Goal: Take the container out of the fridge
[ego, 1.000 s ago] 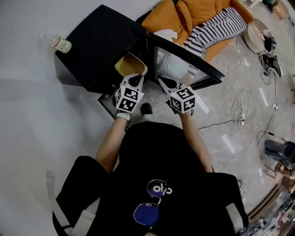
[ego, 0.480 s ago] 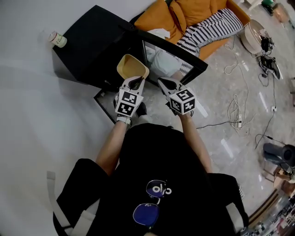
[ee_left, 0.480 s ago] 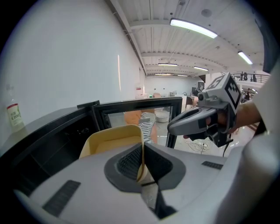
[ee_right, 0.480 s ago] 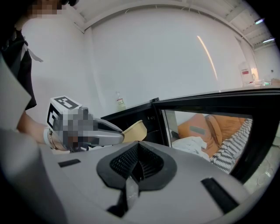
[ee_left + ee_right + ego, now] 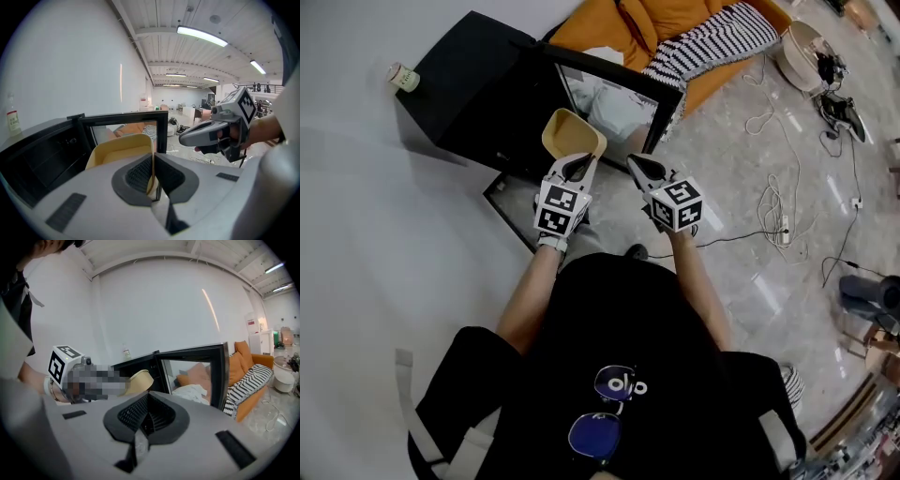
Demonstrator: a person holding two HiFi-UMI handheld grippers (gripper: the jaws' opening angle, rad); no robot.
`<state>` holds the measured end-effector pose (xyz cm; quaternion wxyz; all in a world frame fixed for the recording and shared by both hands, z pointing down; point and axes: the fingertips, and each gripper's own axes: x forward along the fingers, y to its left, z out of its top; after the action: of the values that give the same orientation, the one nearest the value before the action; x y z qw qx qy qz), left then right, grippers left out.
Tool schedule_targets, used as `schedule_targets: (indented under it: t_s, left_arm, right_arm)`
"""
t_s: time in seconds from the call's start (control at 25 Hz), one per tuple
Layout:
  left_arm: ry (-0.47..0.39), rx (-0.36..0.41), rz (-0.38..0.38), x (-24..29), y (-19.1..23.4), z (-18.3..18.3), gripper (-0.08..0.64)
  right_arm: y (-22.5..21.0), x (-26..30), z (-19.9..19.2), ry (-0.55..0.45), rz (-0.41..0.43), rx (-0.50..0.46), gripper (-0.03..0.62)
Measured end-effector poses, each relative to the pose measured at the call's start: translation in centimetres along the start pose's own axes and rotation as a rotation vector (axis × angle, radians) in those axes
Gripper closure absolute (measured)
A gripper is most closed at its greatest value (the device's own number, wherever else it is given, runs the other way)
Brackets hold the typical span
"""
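A pale yellow container [image 5: 572, 136] hangs in the air in front of the small black fridge [image 5: 469, 89], out of its cavity. My left gripper [image 5: 577, 166] is shut on the container's near rim; in the left gripper view the thin yellow wall [image 5: 151, 174] is pinched between the pads and the container [image 5: 119, 150] rises ahead. My right gripper [image 5: 639, 169] is shut with nothing between its jaws, level with the left one and a short way to its right. In the right gripper view the container [image 5: 138, 382] shows beside the left gripper [image 5: 89, 380]. The fridge's glass door [image 5: 614, 98] stands open.
A small bottle [image 5: 402, 76] stands on top of the fridge. An orange sofa [image 5: 675, 23] with a striped cushion [image 5: 703, 42] sits behind the door. Cables [image 5: 787, 202] trail over the shiny floor at the right. A white wall [image 5: 356, 234] runs along the left.
The left gripper has drawn the yellow container back and up, away from the fridge opening. The right gripper stayed beside it. The head view has shifted so the fridge sits farther off.
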<state>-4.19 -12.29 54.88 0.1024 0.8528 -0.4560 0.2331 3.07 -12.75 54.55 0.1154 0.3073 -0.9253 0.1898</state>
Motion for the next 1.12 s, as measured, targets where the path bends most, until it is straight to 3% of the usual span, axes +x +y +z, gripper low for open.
schedule_targets:
  t_s: [0.52, 1.12]
  left_arm:
    - [-0.077, 0.048, -0.099, 0.8, -9.7, 3.7, 0.543]
    - [-0.107, 0.105, -0.227, 2.6, -15.7, 5.9, 0.541]
  right_arm:
    - [-3.1, -10.6, -0.7, -0.078, -0.149, -0.017, 0.584]
    - [-5.5, -17.0, -1.6, -0.152, -0.289, 0.033, 0.584]
